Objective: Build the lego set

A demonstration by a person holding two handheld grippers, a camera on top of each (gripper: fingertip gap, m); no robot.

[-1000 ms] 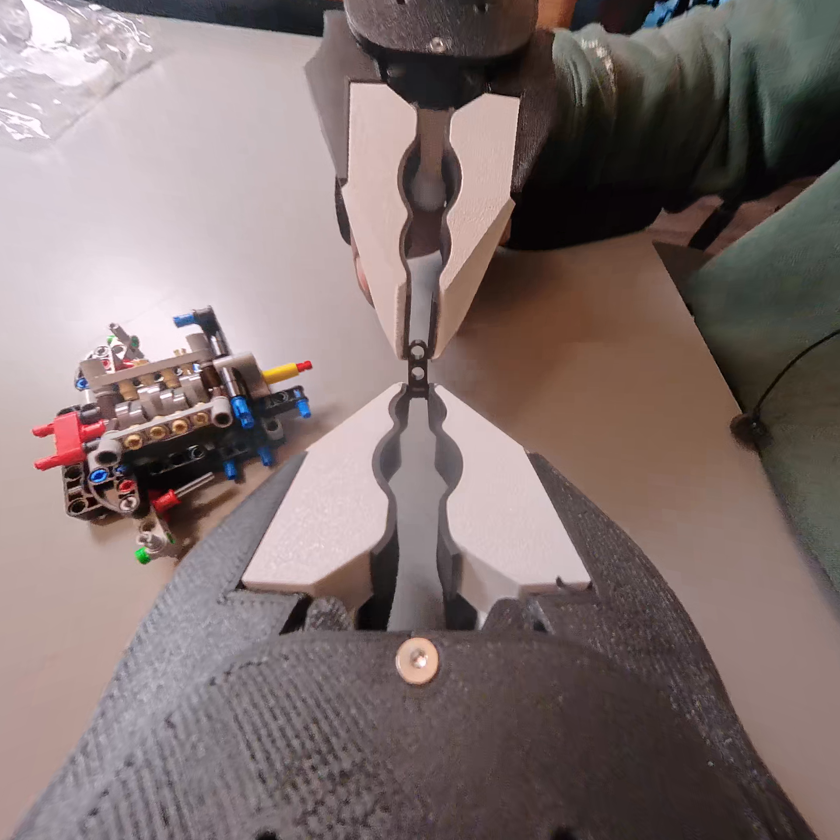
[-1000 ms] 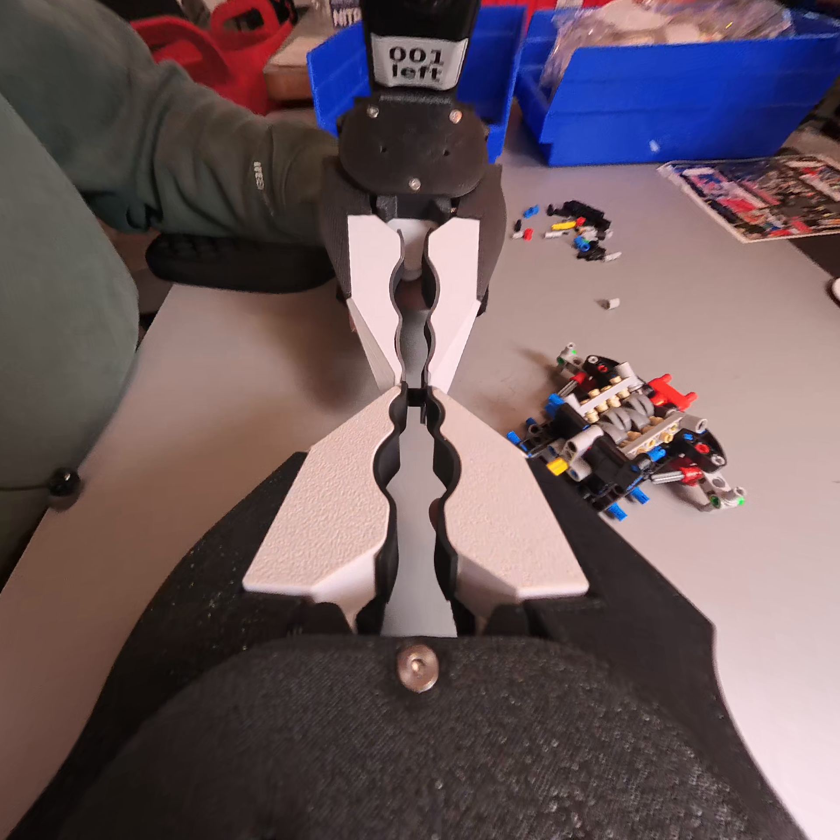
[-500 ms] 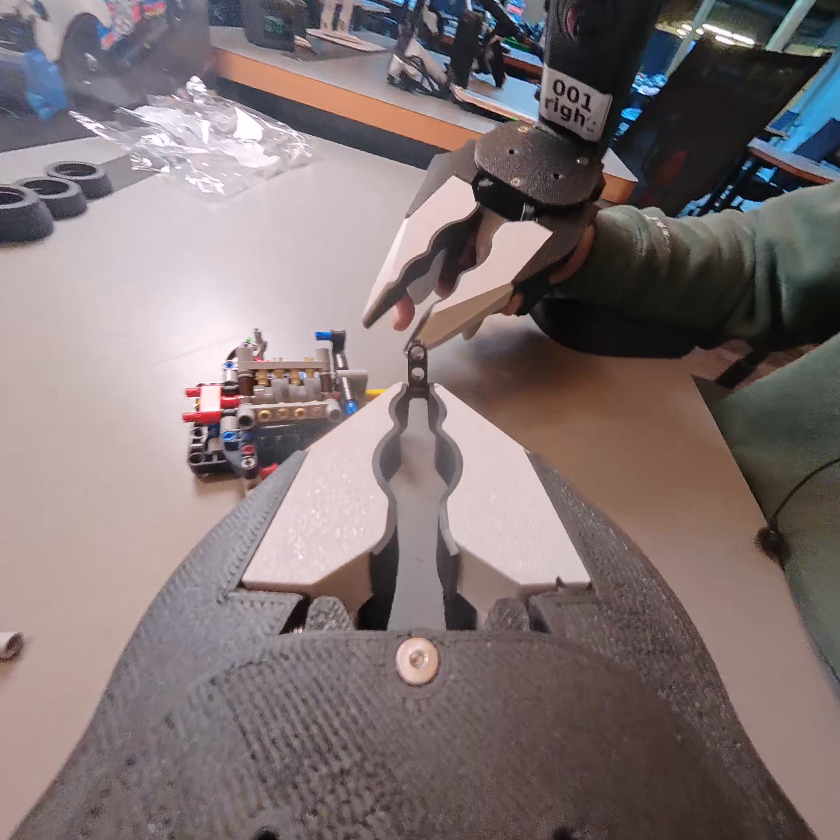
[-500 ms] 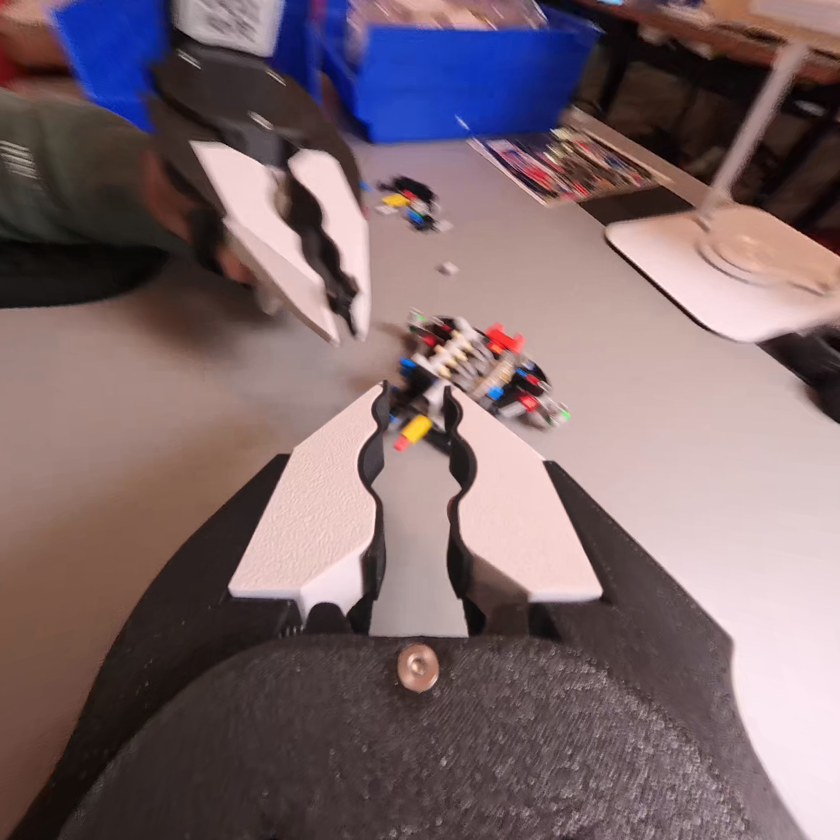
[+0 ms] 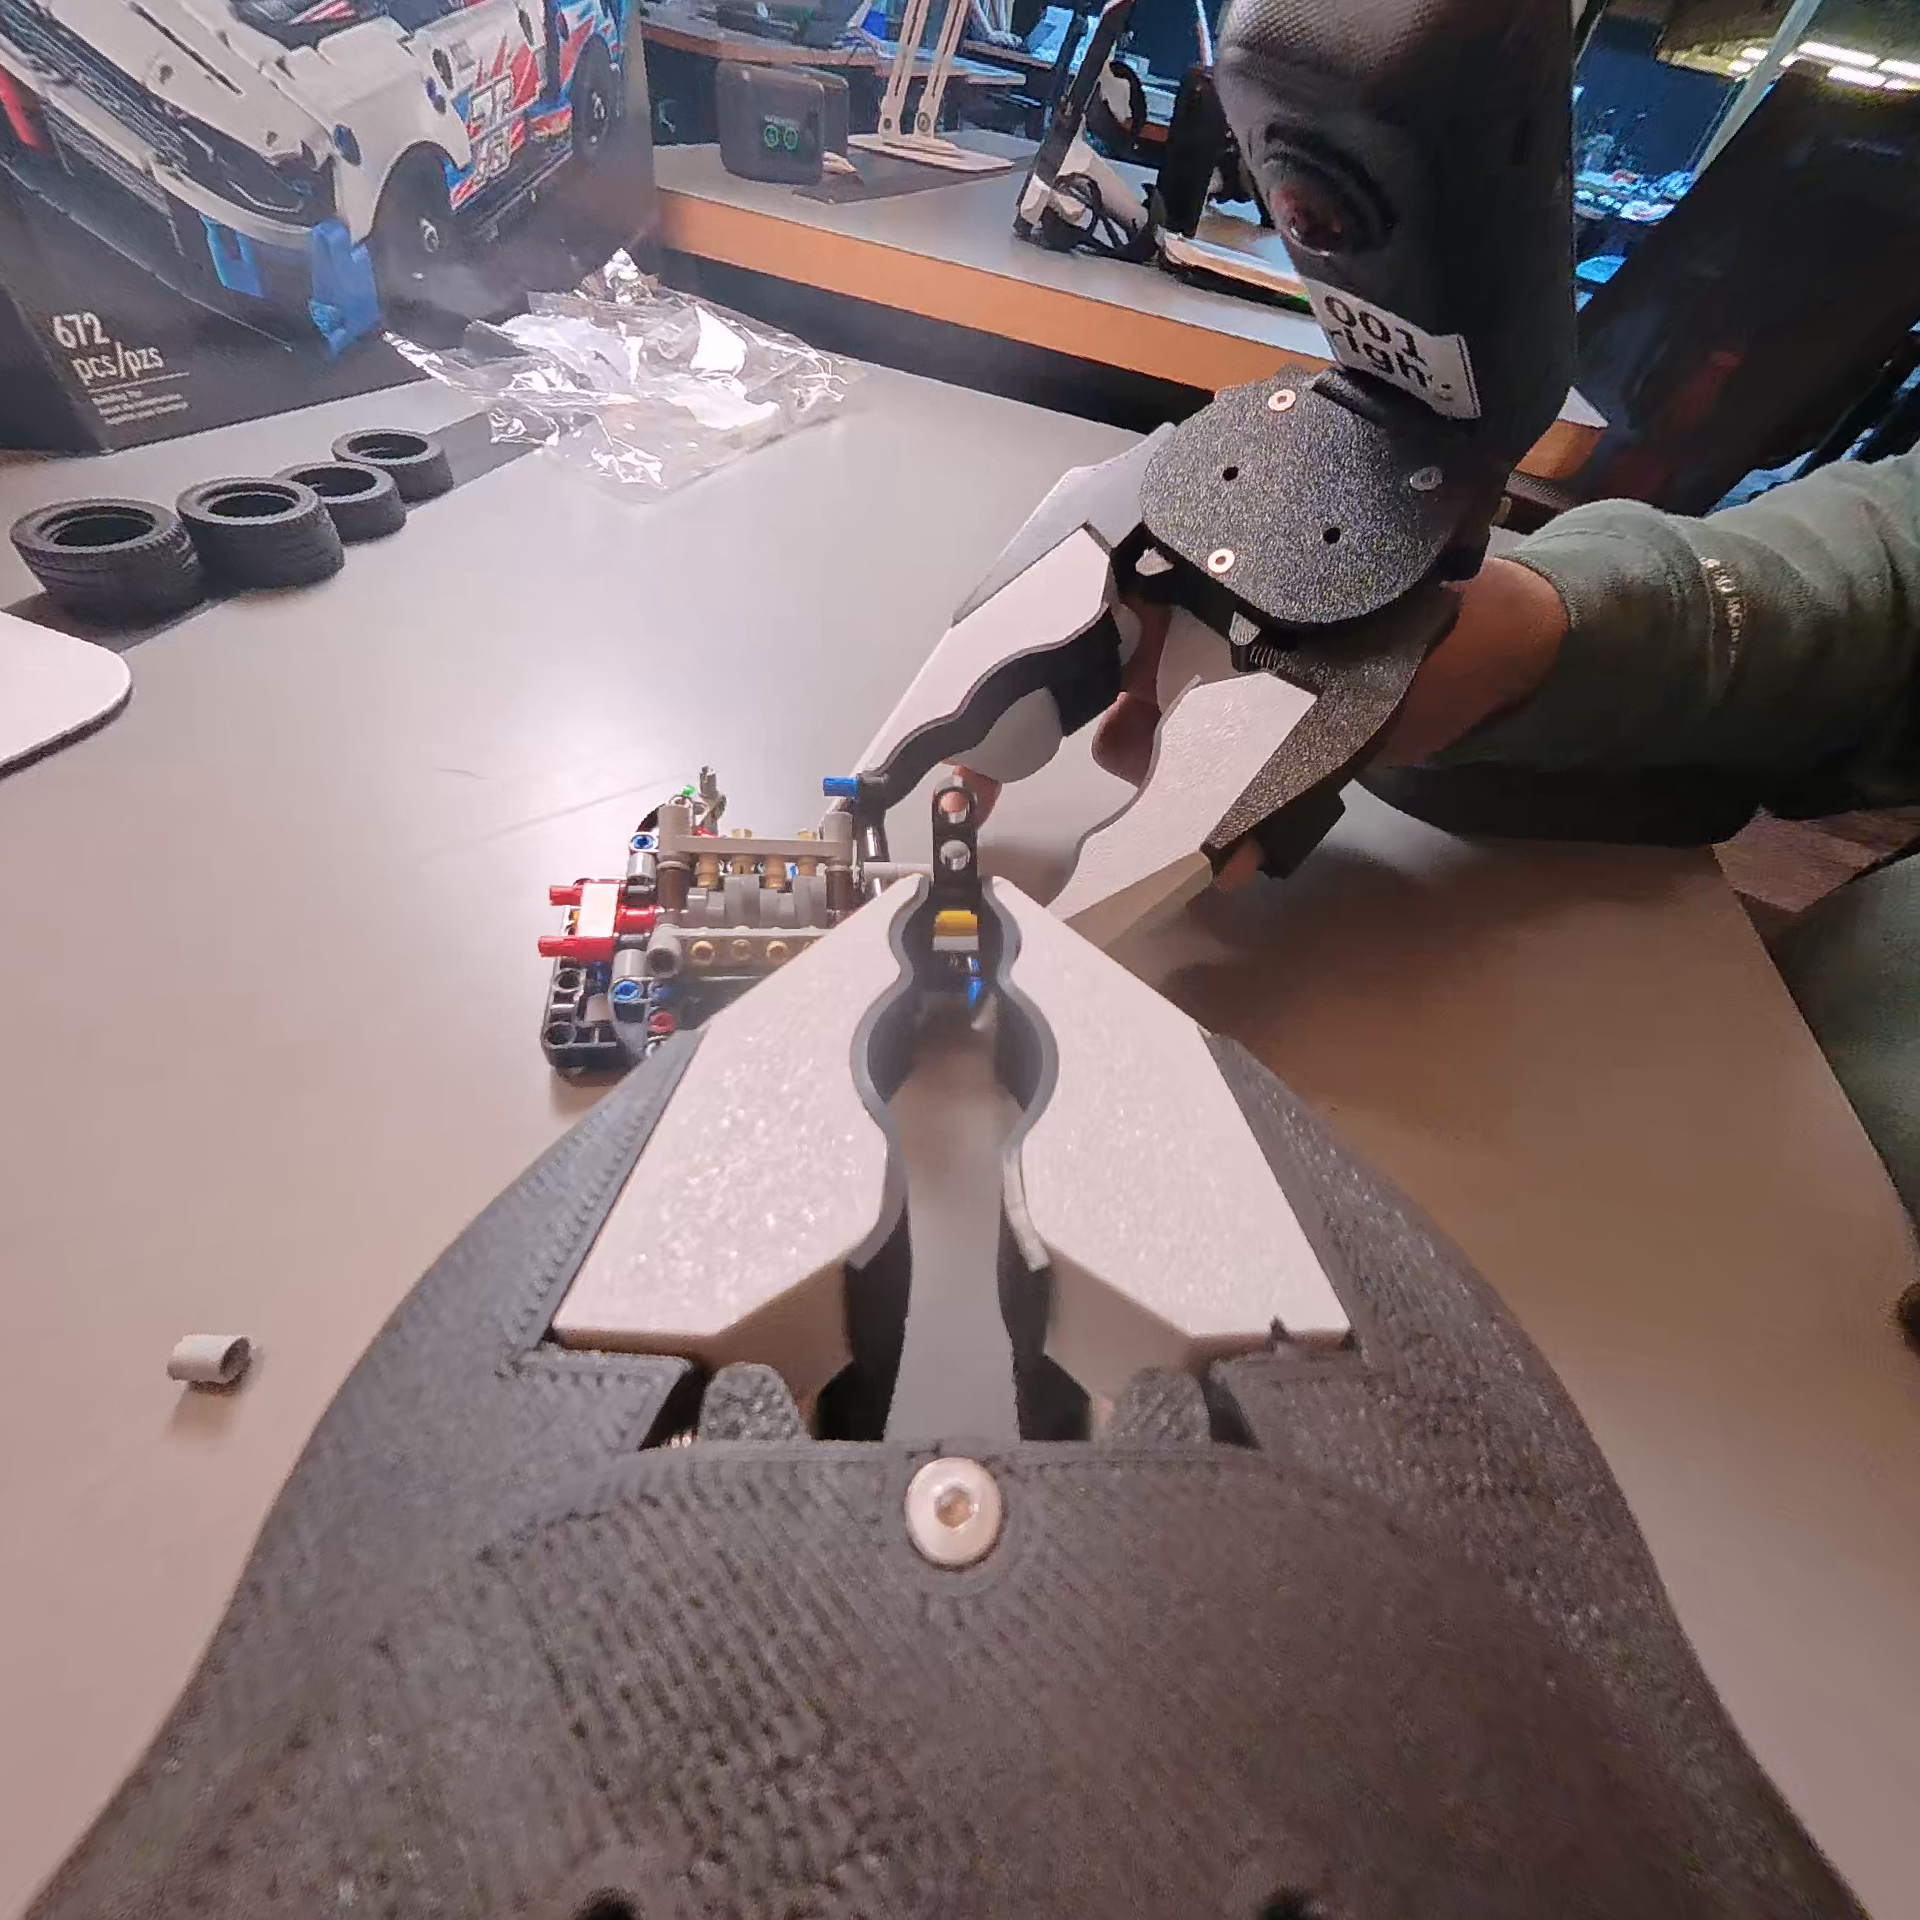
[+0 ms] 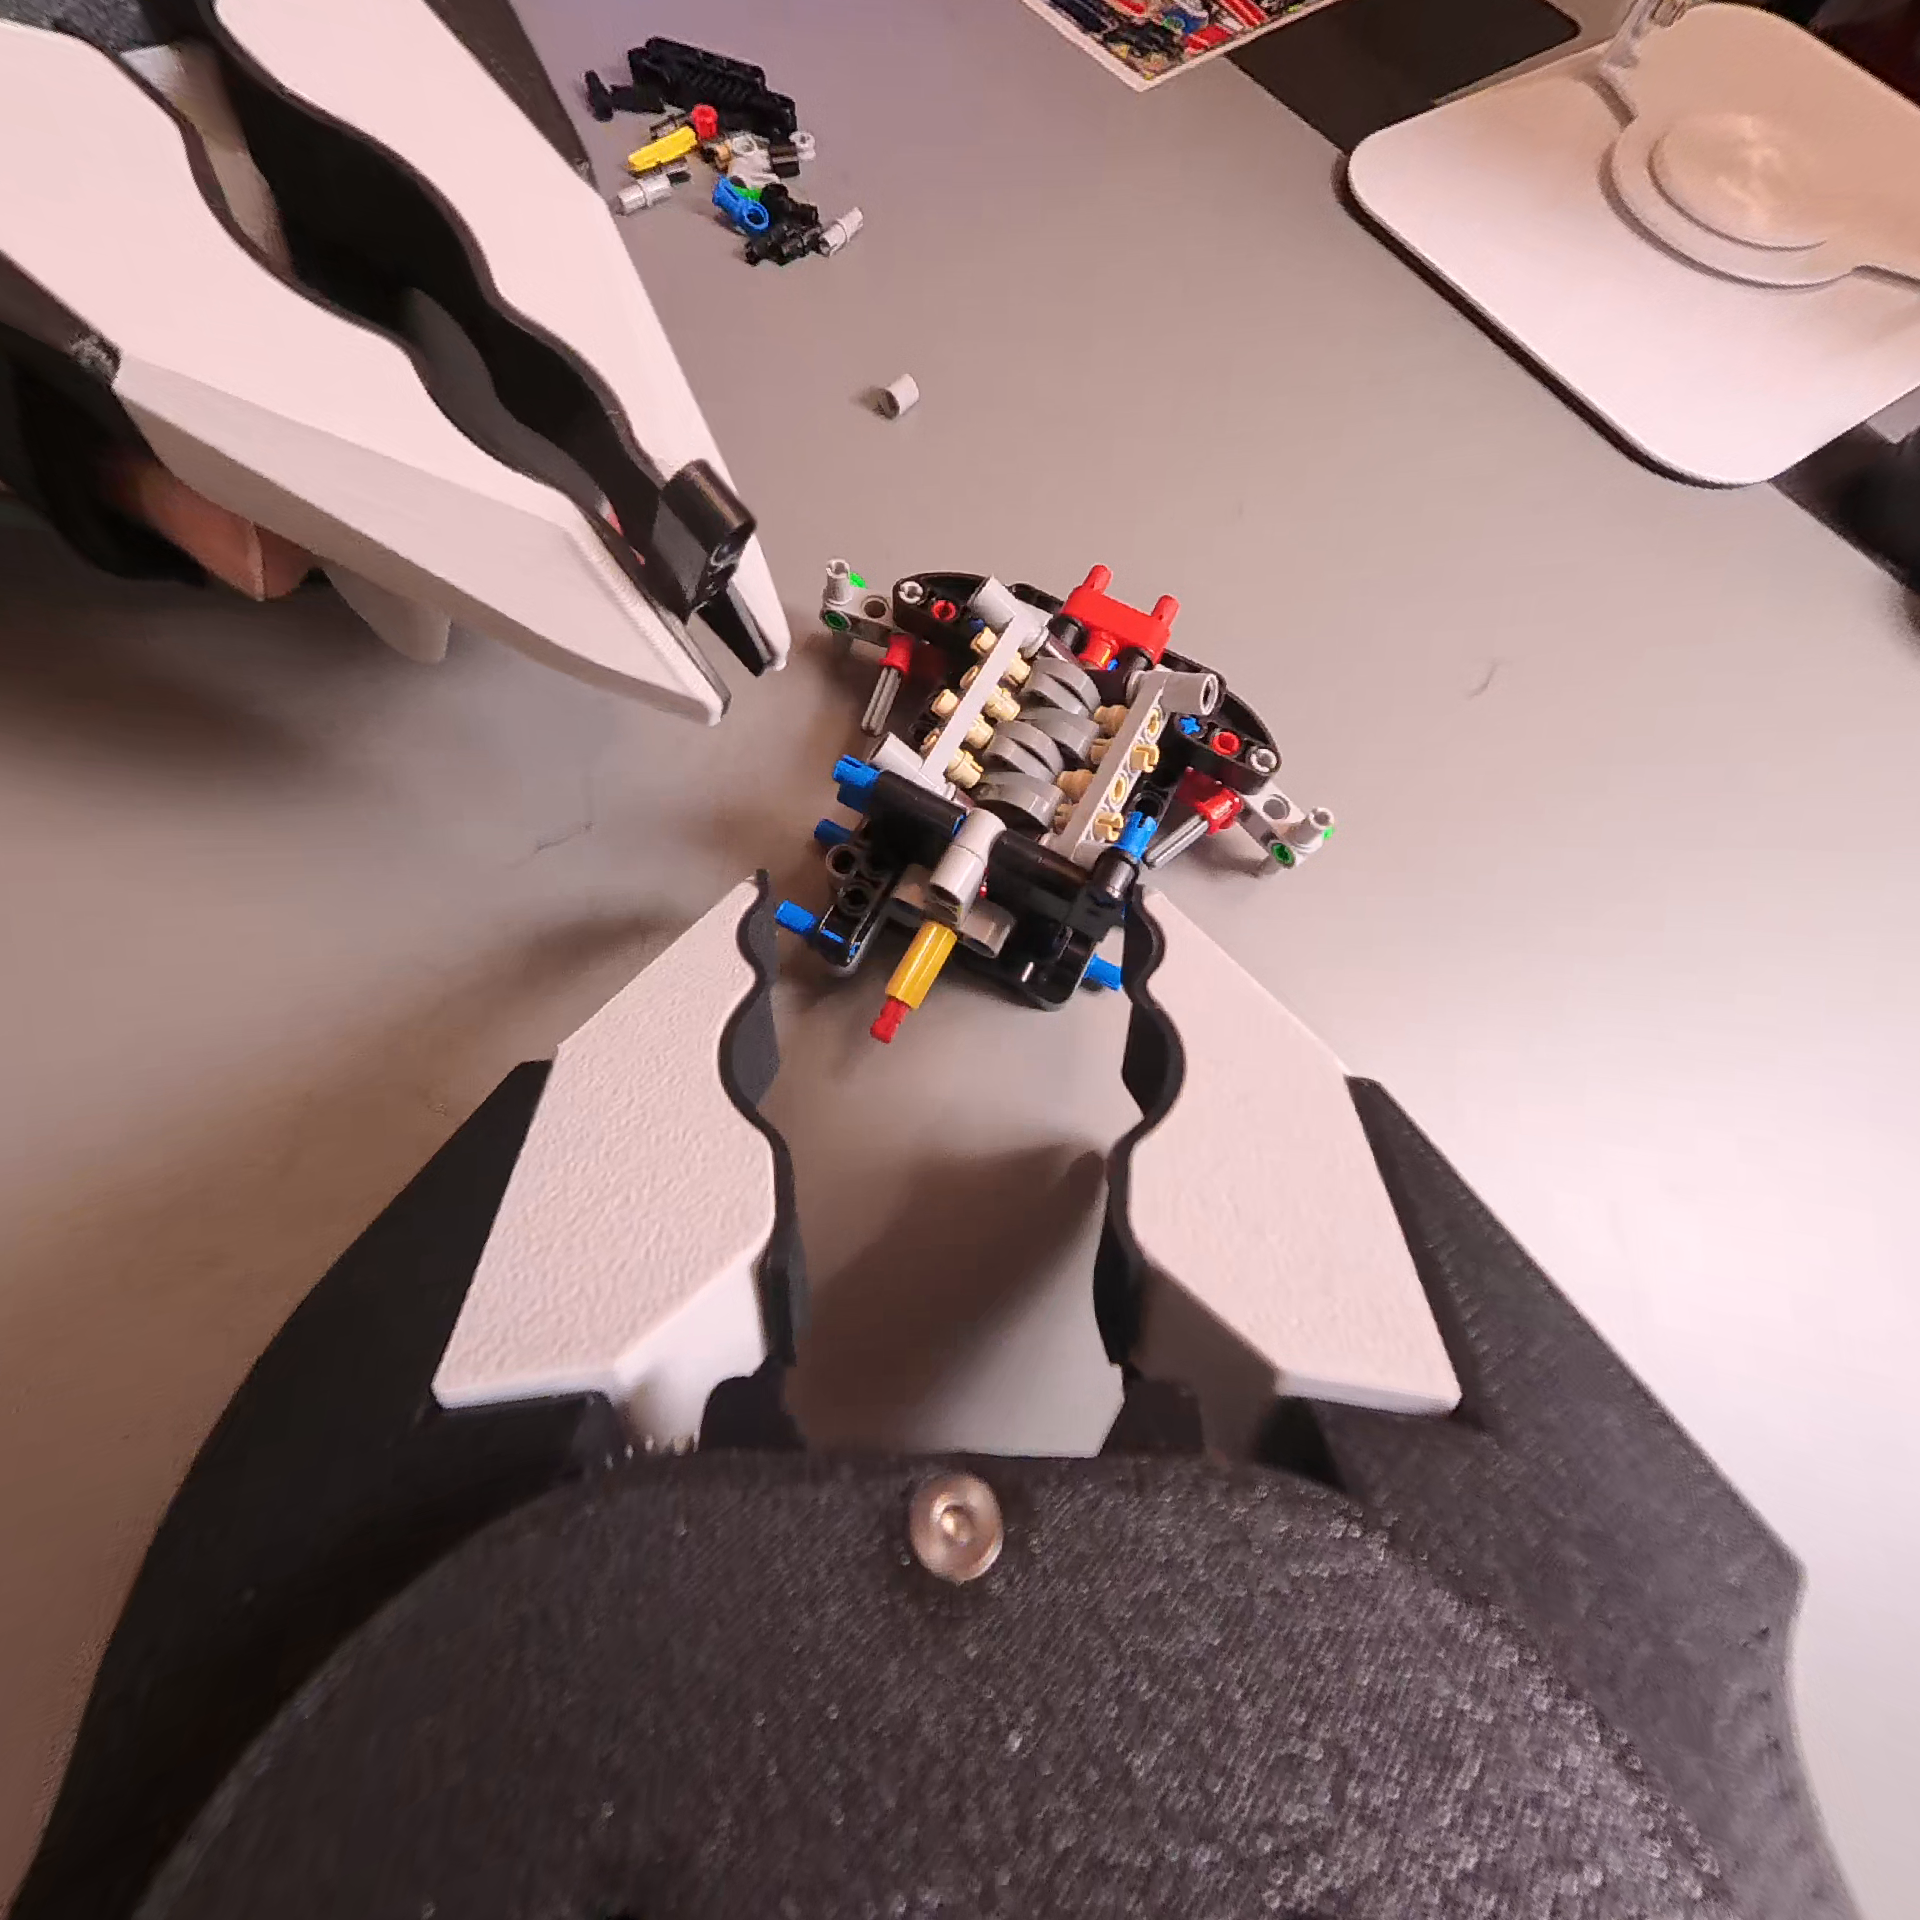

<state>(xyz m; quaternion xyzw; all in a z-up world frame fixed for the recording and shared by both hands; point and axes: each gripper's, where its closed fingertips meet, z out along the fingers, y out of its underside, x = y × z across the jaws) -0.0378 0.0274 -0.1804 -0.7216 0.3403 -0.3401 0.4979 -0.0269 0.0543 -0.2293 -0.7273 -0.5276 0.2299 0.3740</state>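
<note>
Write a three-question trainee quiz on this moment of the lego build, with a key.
1. True or false: the left gripper is shut on the small black beam.
2. Multiple choice: the right gripper is A) shut on a tyre, B) open near the engine assembly, C) out of view.
3. How many black tyres lie in a row on the table?

Key: 1 true; 2 B; 3 four.

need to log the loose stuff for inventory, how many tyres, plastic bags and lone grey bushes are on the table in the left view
black rubber tyres: 4
clear crumpled plastic bags: 1
small loose grey cylindrical bushes: 1
total: 6
</note>
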